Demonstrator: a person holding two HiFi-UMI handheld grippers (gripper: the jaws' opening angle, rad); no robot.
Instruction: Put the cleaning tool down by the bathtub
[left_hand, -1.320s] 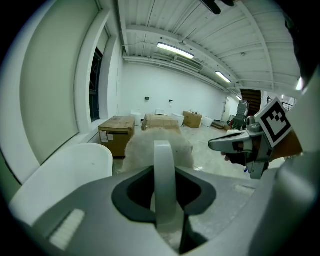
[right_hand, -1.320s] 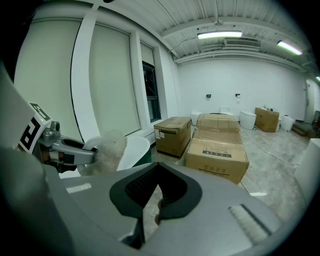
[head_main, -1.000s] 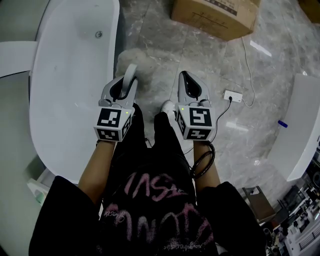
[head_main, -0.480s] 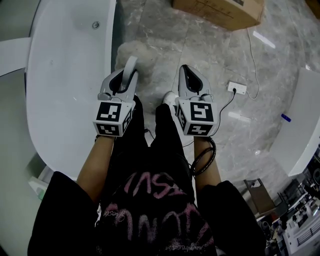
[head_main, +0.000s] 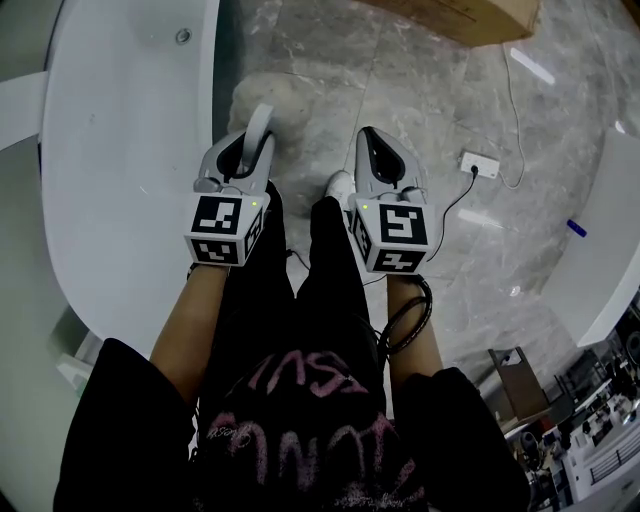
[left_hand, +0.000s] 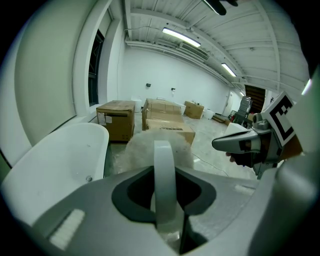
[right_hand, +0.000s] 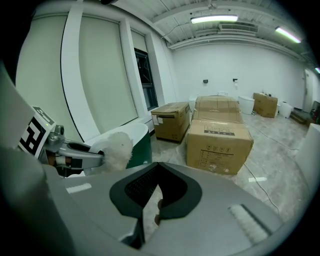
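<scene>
You stand just right of the white bathtub (head_main: 120, 170), with a cardboard box (head_main: 470, 14) on the floor ahead, well clear of the tub. Your left gripper (head_main: 245, 160), close to the tub's rim, pinches the pale handle of the cleaning tool (head_main: 263, 122), whose fluffy white head is held out forward beside the tub. Your right gripper (head_main: 380, 165), farther from the tub, has its jaws pressed together on nothing.

Dim head view with dark vignetted corners, bright ceiling strip lights (left_hand: 181, 37) in gripper views, strong fisheye bending, soft glare on marble floor (head_main: 420, 90)
</scene>
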